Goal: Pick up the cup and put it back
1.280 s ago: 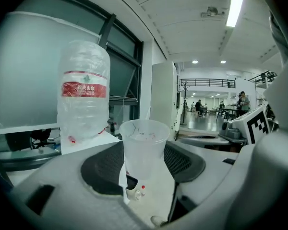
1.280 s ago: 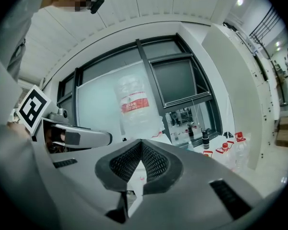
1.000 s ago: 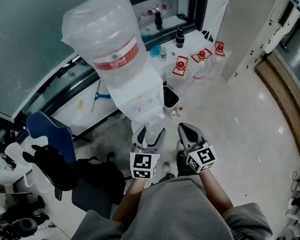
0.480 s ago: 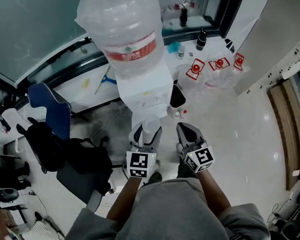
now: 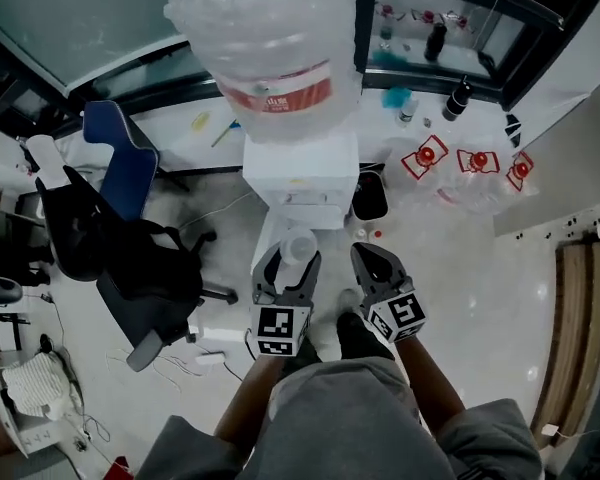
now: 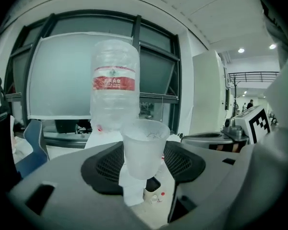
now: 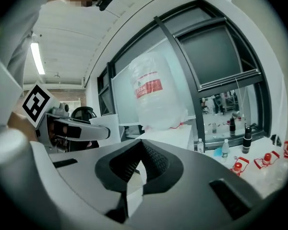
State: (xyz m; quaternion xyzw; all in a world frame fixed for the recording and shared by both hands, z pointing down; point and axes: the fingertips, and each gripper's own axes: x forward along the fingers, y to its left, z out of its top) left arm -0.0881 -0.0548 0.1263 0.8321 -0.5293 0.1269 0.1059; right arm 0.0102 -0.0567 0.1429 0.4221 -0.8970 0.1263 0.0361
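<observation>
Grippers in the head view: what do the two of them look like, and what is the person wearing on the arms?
The left gripper and right gripper each have grey, rounded jaws lined with black mesh-textured pads, and each carries a white cube printed with black square markers. The person wears a grey top whose sleeves leave the forearms bare.

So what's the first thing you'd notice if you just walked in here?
The huge upside-down water bottle with a red label, sitting on the white dispenser at the top middle of the head view. Right below it, the left gripper holds a clear plastic cup up in front of the dispenser. Off to the right, clear jugs with red caps sit on the floor.
</observation>
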